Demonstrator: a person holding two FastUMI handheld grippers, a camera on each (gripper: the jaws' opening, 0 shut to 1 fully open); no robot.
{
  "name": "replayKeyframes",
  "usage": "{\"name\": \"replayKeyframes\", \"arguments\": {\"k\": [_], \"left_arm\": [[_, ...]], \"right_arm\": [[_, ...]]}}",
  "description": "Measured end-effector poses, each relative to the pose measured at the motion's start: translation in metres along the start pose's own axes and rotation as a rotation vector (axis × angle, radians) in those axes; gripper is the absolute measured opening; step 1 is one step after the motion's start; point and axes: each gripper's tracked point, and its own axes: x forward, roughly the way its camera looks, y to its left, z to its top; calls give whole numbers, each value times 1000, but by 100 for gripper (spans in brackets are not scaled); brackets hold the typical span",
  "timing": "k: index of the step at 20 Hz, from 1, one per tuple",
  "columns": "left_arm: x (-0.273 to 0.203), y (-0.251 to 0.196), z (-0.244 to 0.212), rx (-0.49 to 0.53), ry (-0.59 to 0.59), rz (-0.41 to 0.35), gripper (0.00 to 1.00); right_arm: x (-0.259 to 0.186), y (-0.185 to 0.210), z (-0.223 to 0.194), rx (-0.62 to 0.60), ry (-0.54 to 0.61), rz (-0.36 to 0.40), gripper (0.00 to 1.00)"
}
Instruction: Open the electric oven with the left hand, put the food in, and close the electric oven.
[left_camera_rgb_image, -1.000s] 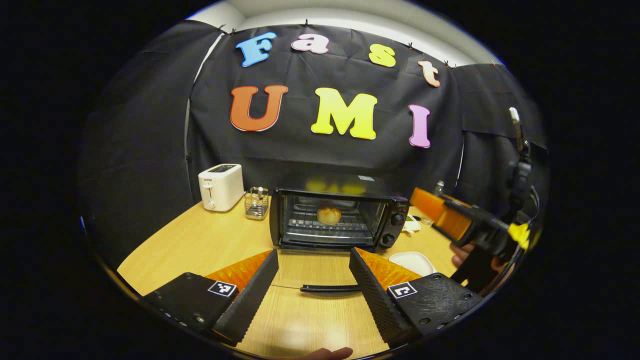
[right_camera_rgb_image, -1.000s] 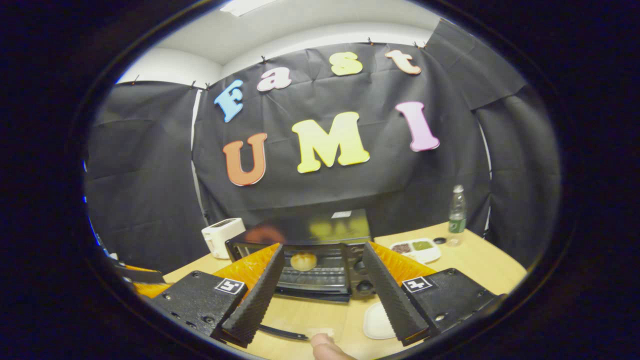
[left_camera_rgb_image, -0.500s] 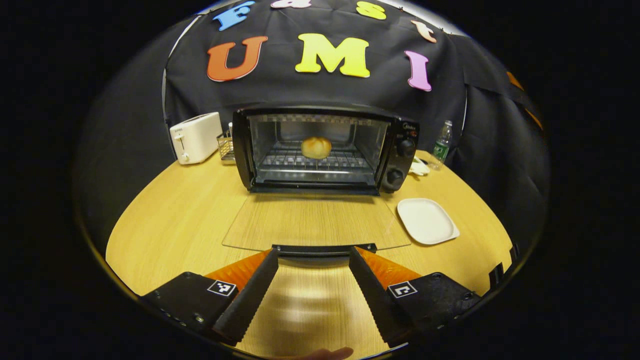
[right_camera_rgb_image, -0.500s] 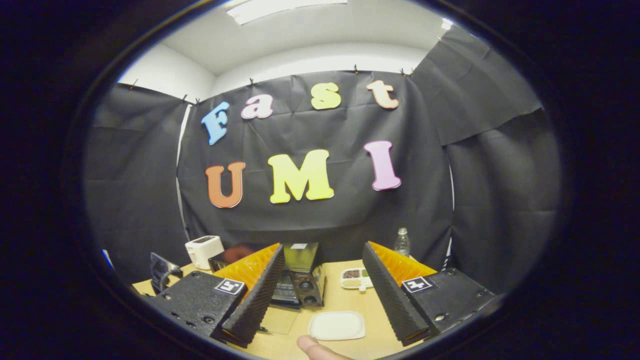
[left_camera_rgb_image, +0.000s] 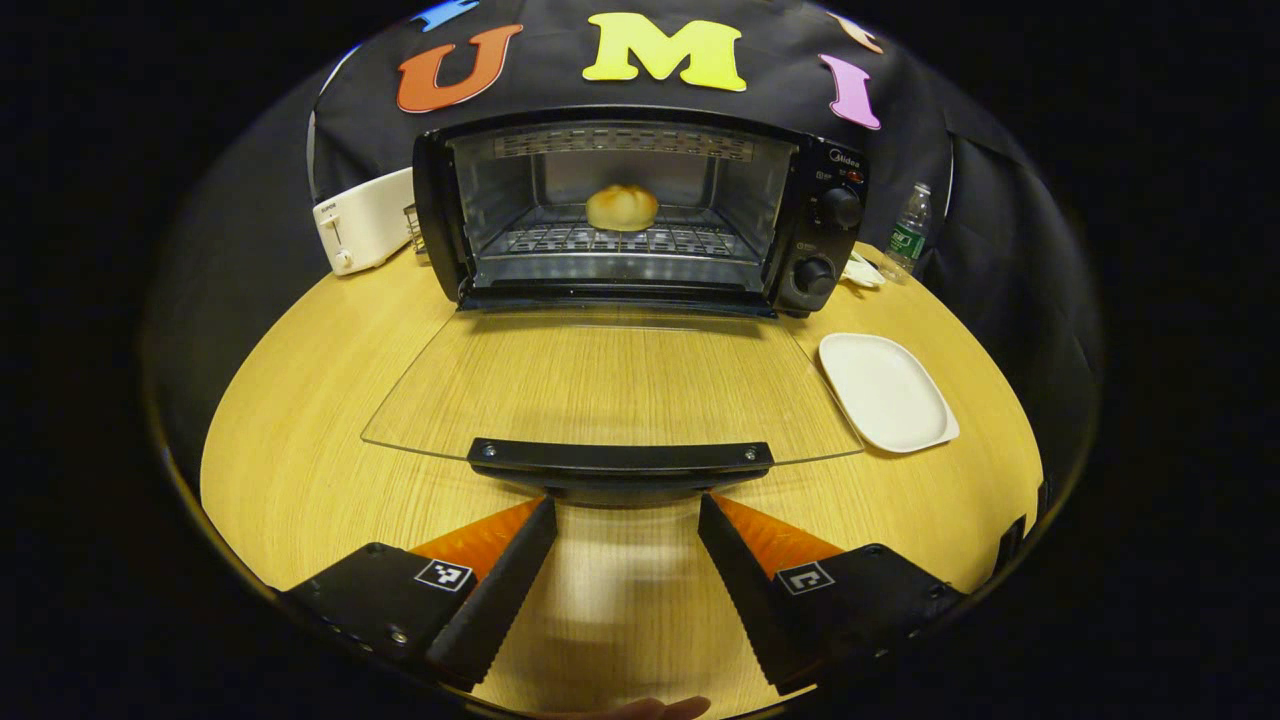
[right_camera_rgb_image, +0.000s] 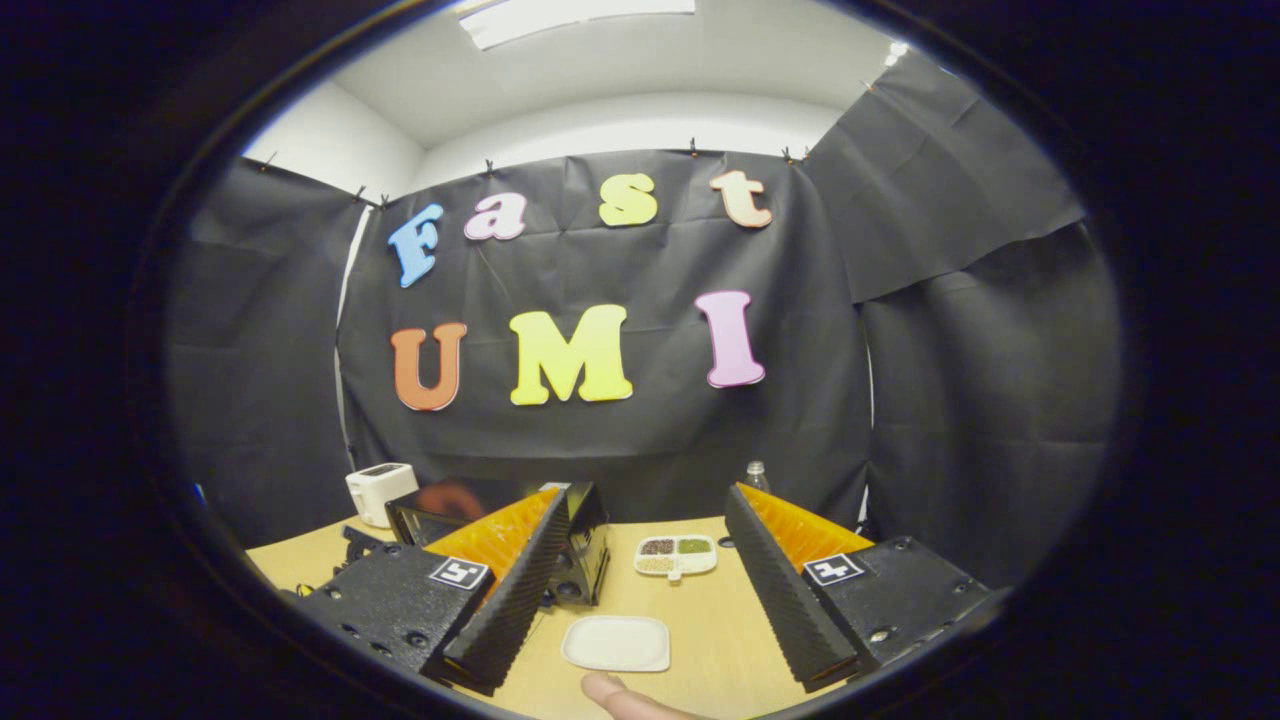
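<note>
In the left gripper view the left gripper (left_camera_rgb_image: 627, 520) hangs spread wide and empty just short of the door handle (left_camera_rgb_image: 620, 462); beyond it the glass door (left_camera_rgb_image: 610, 375) lies flat, leading to the electric oven (left_camera_rgb_image: 640, 205) with the bun (left_camera_rgb_image: 622, 207) on its rack. Right of the door sits the white plate (left_camera_rgb_image: 885, 390). In the right gripper view the right gripper (right_camera_rgb_image: 640, 590) is also spread and empty, the plate just ahead between its fingers and the oven behind its left finger (right_camera_rgb_image: 510, 590).

A bun (left_camera_rgb_image: 622, 207) sits on the rack inside the oven (left_camera_rgb_image: 640, 205), whose door (left_camera_rgb_image: 610, 385) lies flat on the table (left_camera_rgb_image: 300, 400). A toaster (left_camera_rgb_image: 362, 219) stands left of the oven, a plate (left_camera_rgb_image: 885, 390) right.
</note>
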Motion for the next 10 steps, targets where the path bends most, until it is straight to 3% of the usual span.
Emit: {"name": "replayKeyframes", "arguments": {"k": [10], "left_arm": [[-17,-3,18,-10,-34,-15,94]], "right_arm": [[5,4,-15,32,27,19,96]]}}
